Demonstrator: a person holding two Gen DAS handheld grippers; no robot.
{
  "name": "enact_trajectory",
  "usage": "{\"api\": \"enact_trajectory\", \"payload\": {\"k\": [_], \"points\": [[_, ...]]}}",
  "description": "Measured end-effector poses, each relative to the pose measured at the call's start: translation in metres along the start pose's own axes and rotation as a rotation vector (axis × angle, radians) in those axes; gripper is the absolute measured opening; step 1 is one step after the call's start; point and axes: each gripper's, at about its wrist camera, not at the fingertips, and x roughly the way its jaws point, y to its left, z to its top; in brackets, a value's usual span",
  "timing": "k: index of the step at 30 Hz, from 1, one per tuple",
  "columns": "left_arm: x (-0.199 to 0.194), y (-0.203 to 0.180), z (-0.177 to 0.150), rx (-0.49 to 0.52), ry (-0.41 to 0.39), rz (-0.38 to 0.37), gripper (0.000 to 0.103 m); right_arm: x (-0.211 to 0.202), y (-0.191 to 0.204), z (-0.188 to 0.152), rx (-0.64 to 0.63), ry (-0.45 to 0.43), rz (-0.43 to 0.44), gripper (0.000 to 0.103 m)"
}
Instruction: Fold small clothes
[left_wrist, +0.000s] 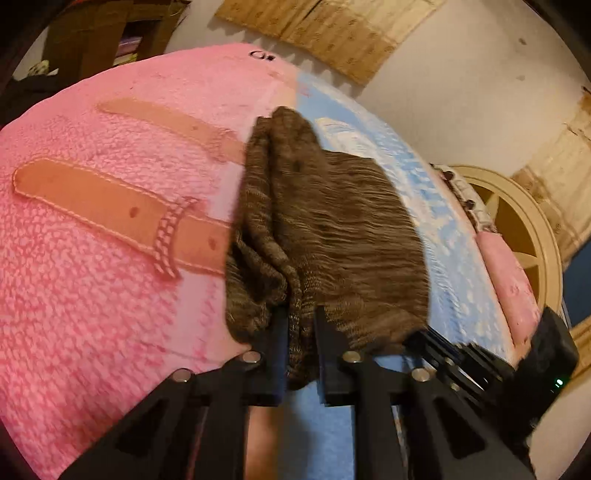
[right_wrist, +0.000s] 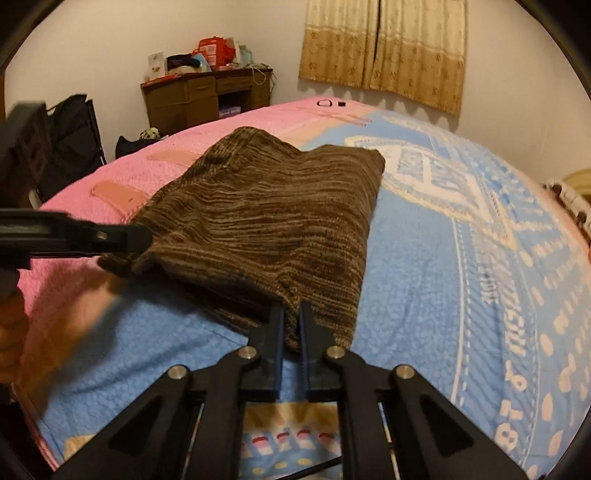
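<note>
A brown striped knit garment lies on the bed, its near edge lifted off the blanket. In the left wrist view the garment bunches into folds at the left. My left gripper is shut on the garment's near left corner; it also shows in the right wrist view. My right gripper is shut on the near right corner; it shows at the lower right of the left wrist view.
The bed has a pink and blue blanket. A wooden desk with clutter stands against the far wall, a black bag to its left, curtains behind. A cream round frame stands beside the bed.
</note>
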Motion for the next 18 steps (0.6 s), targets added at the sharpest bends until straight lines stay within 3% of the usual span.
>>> {"api": "enact_trajectory", "payload": {"k": [5,10,15,18], "points": [[0.002,-0.009,0.008,0.086,-0.039,0.036,0.010,-0.002,-0.004,-0.009,0.080,0.039,0.094,0.011],[-0.004,-0.005,0.034,0.112,-0.077,0.103,0.009,-0.005,0.005,-0.016,0.054,0.086,0.154,0.010],[-0.025,0.002,0.028,0.173,-0.125,0.232,0.009,-0.041,-0.020,0.014,0.171,-0.092,0.263,0.013],[-0.030,-0.003,0.029,0.185,-0.154,0.216,0.009,-0.031,-0.020,0.044,0.184,-0.117,0.294,0.014]]}}
